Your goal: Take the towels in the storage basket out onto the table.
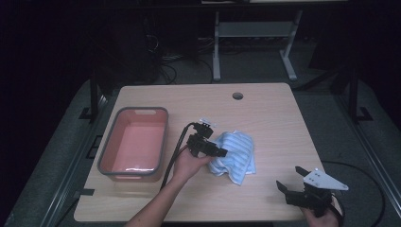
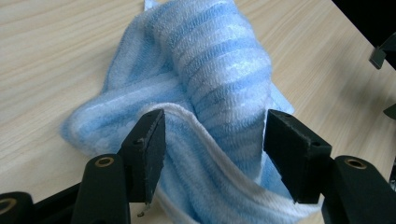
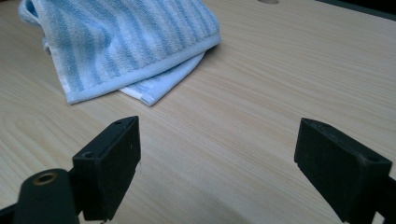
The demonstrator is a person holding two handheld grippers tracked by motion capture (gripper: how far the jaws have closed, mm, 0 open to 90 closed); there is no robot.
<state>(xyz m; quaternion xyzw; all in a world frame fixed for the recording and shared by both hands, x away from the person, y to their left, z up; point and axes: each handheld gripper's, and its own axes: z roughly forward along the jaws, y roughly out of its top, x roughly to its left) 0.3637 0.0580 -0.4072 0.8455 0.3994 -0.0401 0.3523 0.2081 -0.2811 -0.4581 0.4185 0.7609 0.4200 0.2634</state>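
A blue and white striped towel (image 1: 236, 153) lies crumpled on the wooden table (image 1: 274, 109), right of centre. My left gripper (image 1: 218, 150) reaches into its left edge. In the left gripper view a raised fold of the towel (image 2: 219, 70) stands between the jaws of the gripper (image 2: 215, 116), which are spread wide, open and not squeezing it. My right gripper (image 1: 288, 177) hovers near the front right corner, open, with bare wood between its jaws (image 3: 218, 123). The towel (image 3: 126, 42) lies ahead of it to the left.
A pink tub with a grey rim (image 1: 163, 137) stands on the left part of the table, nothing visible inside it. A round cable hole (image 1: 237, 96) sits near the far edge. The left gripper's cable (image 1: 176, 151) runs along the tub's right side.
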